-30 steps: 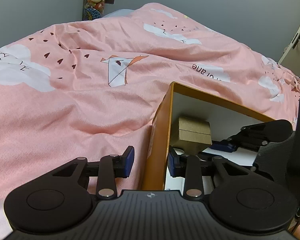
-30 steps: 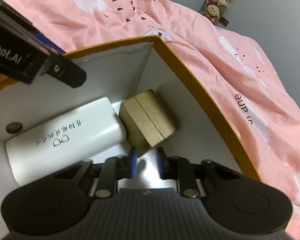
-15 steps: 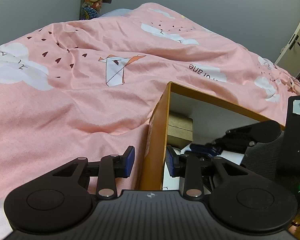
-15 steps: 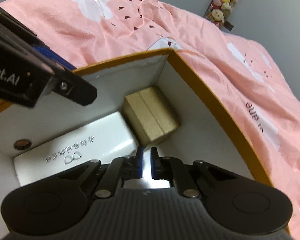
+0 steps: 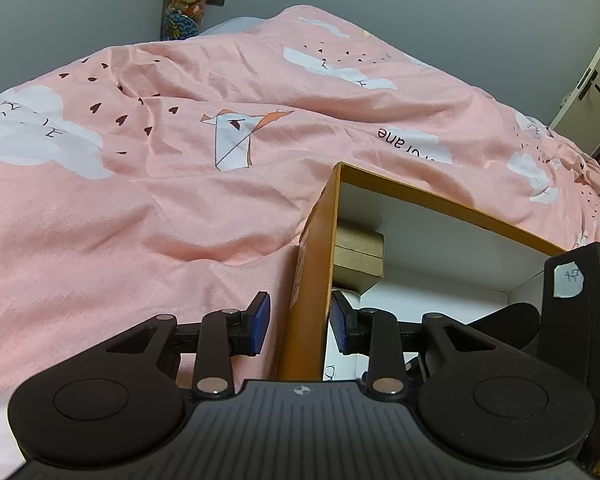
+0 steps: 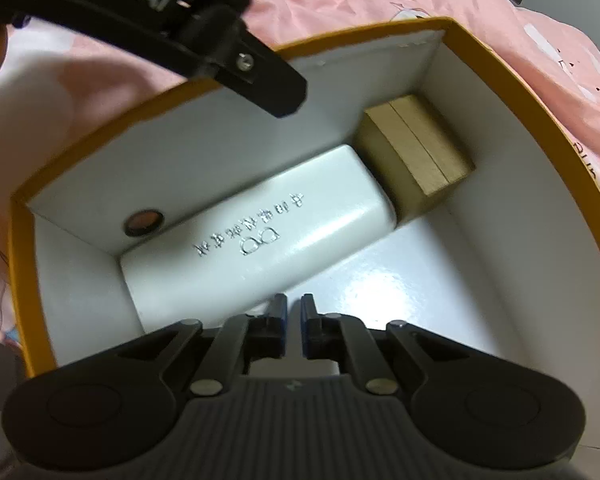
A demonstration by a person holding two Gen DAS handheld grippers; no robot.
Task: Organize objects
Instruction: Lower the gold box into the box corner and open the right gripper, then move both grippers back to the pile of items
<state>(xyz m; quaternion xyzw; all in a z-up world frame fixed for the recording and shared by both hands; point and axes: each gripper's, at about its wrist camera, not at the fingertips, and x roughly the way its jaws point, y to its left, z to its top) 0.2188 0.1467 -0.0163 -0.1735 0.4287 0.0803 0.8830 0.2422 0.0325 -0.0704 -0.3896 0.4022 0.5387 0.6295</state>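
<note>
**White case lies slantwise, just ahead of the closed right tongs**

The left gripper point(image 5: 296, 326) straddles the orange box point(image 5: 310, 280) wall, pads seemingly pinching it. Inside, the white case point(image 6: 260, 240) runs diagonally, its far end touching the tan box point(image 6: 416, 152) in the corner. The right gripper point(image 6: 294, 320), clenched and empty, hangs just beside the case's near edge.

The left gripper point(image 5: 298, 322) is held pointing downward, its blue pads parted on either side of a thin wall; whether the pads press on that wall cannot be told for certain. The right gripper point(image 6: 294, 326) is angled steeply down, its jaws brought together with only a narrow slit seen between the fingertips point(image 6: 279, 322), and nothing is held between them.
</note>
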